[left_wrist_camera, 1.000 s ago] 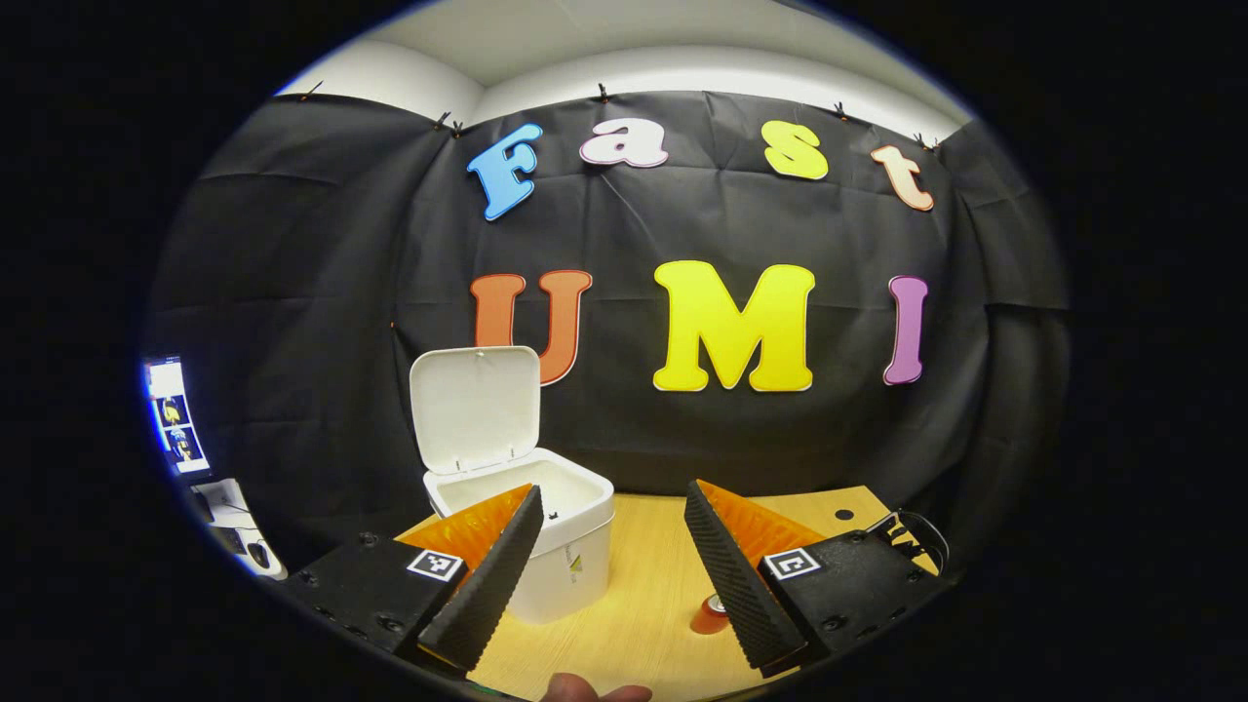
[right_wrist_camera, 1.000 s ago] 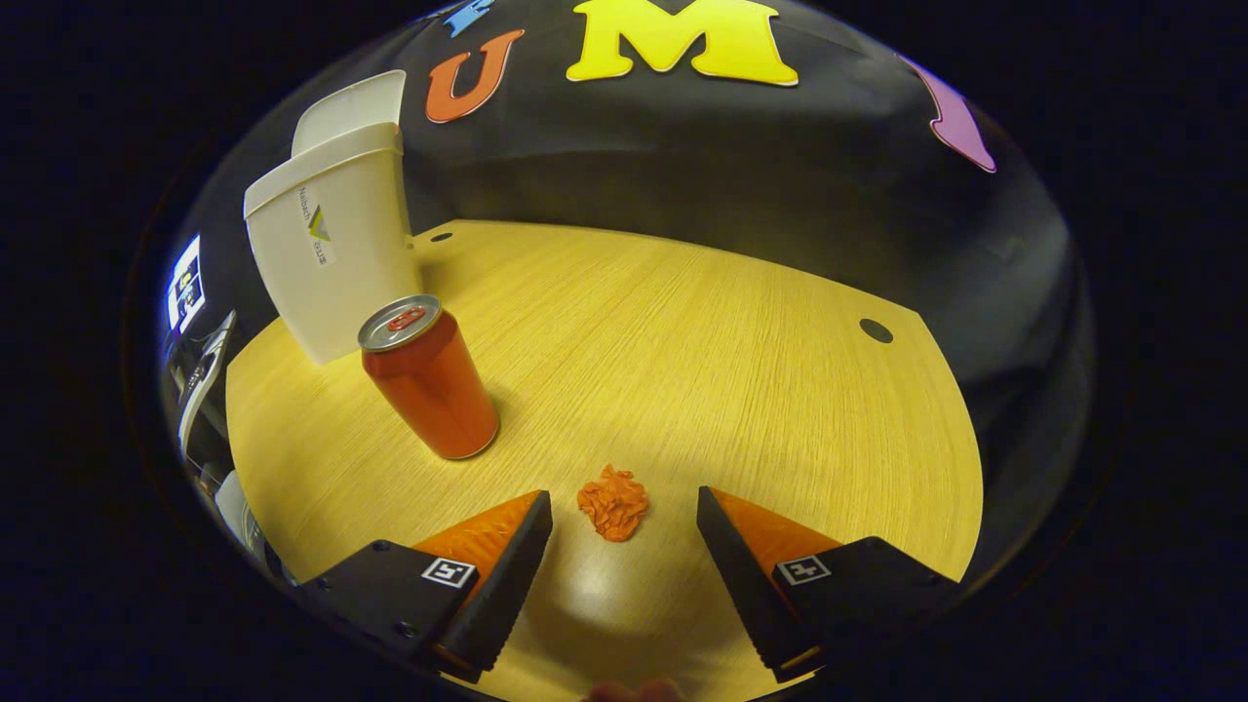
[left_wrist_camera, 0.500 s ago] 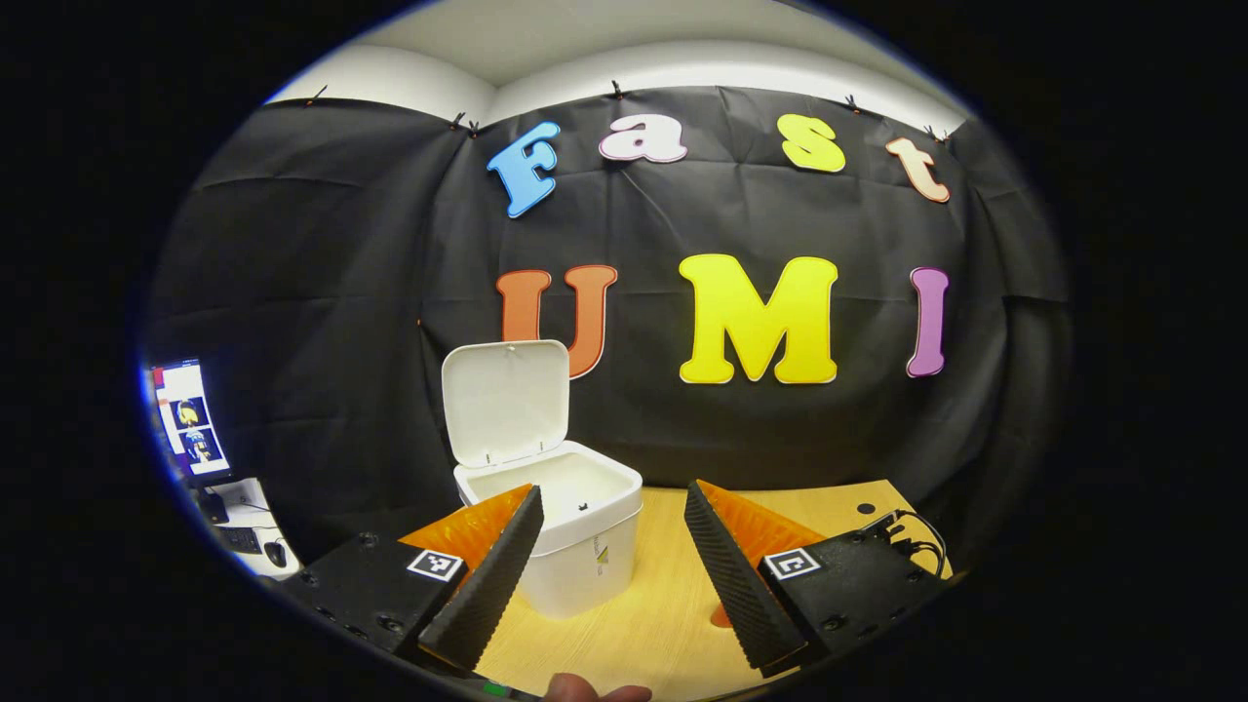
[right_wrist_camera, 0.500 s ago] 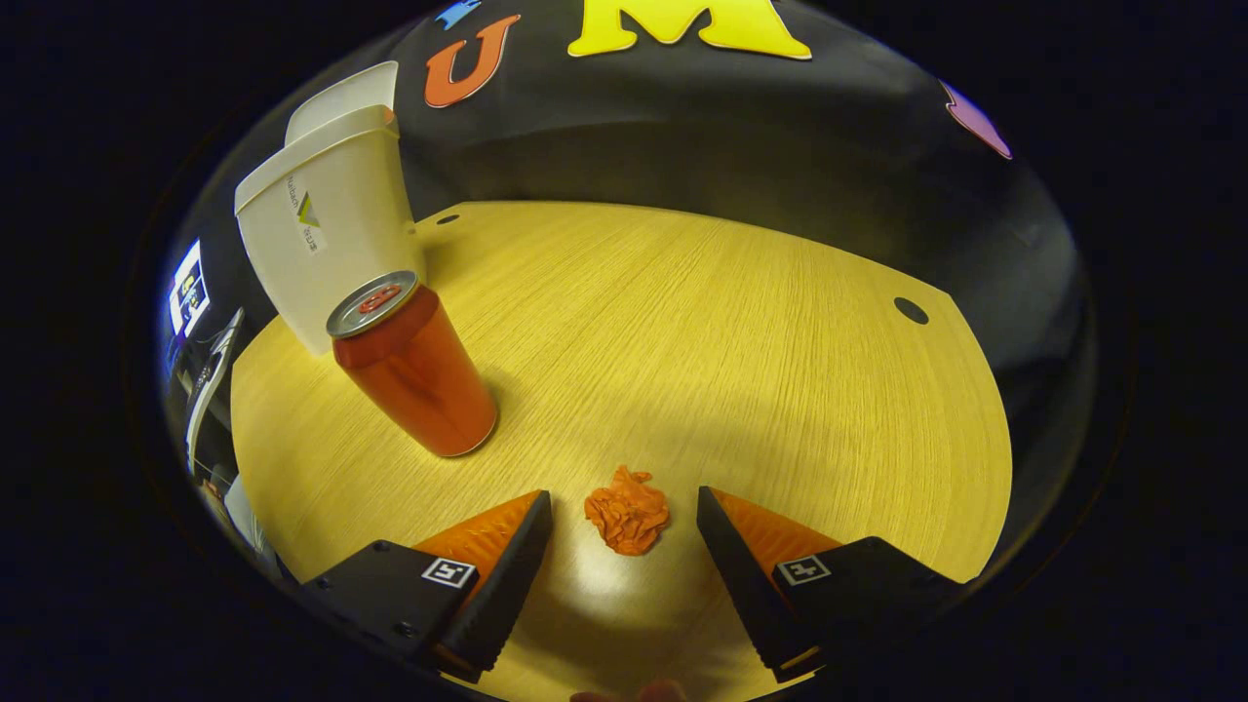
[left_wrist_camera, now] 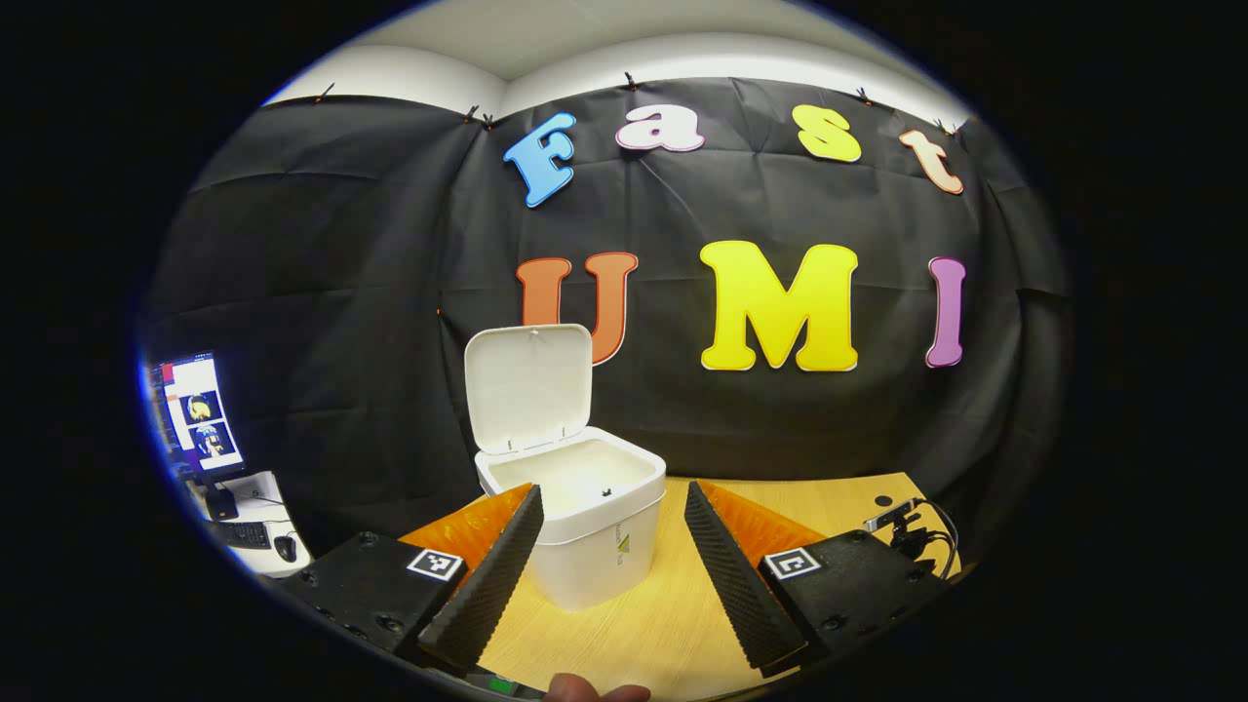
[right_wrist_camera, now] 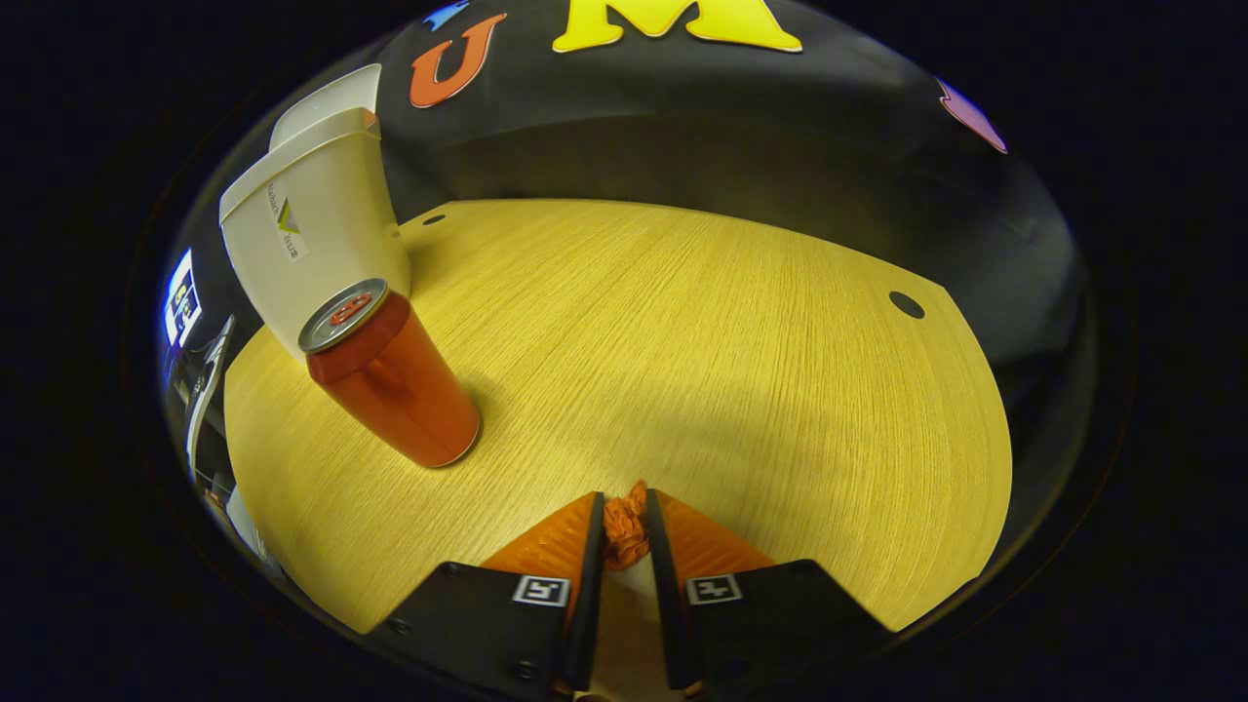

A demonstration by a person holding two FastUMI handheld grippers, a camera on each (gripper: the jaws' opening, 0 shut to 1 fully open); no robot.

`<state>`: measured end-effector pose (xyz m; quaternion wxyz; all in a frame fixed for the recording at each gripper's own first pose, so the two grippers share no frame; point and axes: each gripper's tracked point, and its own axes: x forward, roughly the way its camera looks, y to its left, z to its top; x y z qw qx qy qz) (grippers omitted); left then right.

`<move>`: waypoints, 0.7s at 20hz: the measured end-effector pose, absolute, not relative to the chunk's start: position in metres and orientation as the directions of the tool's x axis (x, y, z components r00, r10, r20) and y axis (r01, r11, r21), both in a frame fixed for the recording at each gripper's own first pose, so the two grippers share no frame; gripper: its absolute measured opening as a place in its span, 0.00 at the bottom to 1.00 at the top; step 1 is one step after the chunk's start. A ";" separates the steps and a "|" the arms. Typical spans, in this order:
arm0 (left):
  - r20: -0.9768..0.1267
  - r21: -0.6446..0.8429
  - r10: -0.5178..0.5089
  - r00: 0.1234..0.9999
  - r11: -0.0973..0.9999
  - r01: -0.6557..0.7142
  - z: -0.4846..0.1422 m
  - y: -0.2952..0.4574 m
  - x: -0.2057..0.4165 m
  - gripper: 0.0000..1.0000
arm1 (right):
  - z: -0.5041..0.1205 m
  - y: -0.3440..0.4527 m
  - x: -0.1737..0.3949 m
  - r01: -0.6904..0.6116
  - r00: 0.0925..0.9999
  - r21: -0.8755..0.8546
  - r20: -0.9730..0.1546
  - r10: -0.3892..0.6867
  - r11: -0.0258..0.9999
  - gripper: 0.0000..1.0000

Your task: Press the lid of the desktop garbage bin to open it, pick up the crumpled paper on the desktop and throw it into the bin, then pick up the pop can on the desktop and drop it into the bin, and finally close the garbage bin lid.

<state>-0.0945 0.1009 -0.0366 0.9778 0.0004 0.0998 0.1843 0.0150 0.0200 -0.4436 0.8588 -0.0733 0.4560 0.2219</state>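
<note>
The white garbage bin (left_wrist_camera: 595,546) stands on the wooden table with its lid (left_wrist_camera: 527,387) swung upright at the back. My left gripper (left_wrist_camera: 609,556) hovers open just in front of the bin, nothing between its fingers. In the right gripper view, the orange crumpled paper (right_wrist_camera: 625,526) is squeezed between both fingers of my right gripper (right_wrist_camera: 622,531), low over the table. The red pop can (right_wrist_camera: 390,385) stands upright to the left of it, with the bin (right_wrist_camera: 312,244) just behind the can.
A wooden table (right_wrist_camera: 702,351) with a round cable hole (right_wrist_camera: 906,304) at the far right. A monitor (left_wrist_camera: 195,414), keyboard and mouse sit off the table's left. A small camera with cables (left_wrist_camera: 907,522) rests at the table's right corner.
My right gripper has closed its fingers onto the crumpled paper. My left gripper's view has drifted left, so the bin sits more to the centre and the can has slipped behind a finger.
</note>
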 end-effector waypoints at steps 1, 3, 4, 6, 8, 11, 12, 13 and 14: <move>-0.197 0.036 0.361 0.912 0.932 -0.361 -0.037 0.101 -0.094 0.96 | -0.444 0.020 0.015 -0.445 0.480 0.083 -0.819 0.315 0.892 0.27; -0.199 0.032 0.358 0.912 0.933 -0.359 -0.037 0.102 -0.093 0.96 | -0.440 0.021 0.014 -0.445 0.471 0.093 -0.821 0.322 0.890 0.27; -0.198 0.033 0.357 0.913 0.933 -0.358 -0.037 0.102 -0.092 0.96 | -0.440 0.020 0.015 -0.439 0.471 0.097 -0.822 0.321 0.893 0.27; -0.193 0.033 0.352 0.916 0.935 -0.352 -0.036 0.101 -0.091 0.96 | -0.442 0.021 0.012 -0.433 0.463 0.106 -0.826 0.322 0.895 0.11; -0.192 0.035 0.342 0.920 0.939 -0.342 -0.036 0.100 -0.090 0.96 | -0.437 0.022 0.009 -0.435 0.459 0.112 -0.826 0.327 0.894 0.11; -0.192 0.031 0.322 0.927 0.946 -0.322 -0.039 0.097 -0.087 0.96 | -0.412 0.028 0.007 -0.438 0.469 0.141 -0.807 0.360 0.888 0.11; -0.195 0.026 0.315 0.929 0.948 -0.316 -0.041 0.098 -0.086 0.96 | -0.398 0.029 0.006 -0.440 0.474 0.153 -0.798 0.373 0.885 0.11; -0.198 0.021 0.307 0.931 0.951 -0.309 -0.044 0.098 -0.085 0.96 | -0.382 0.031 0.008 -0.441 0.488 0.163 -0.782 0.388 0.883 0.11; -0.201 0.019 0.299 0.933 0.953 -0.302 -0.046 0.097 -0.085 0.96 | -0.365 0.037 0.007 -0.446 0.504 0.168 -0.765 0.402 0.879 0.11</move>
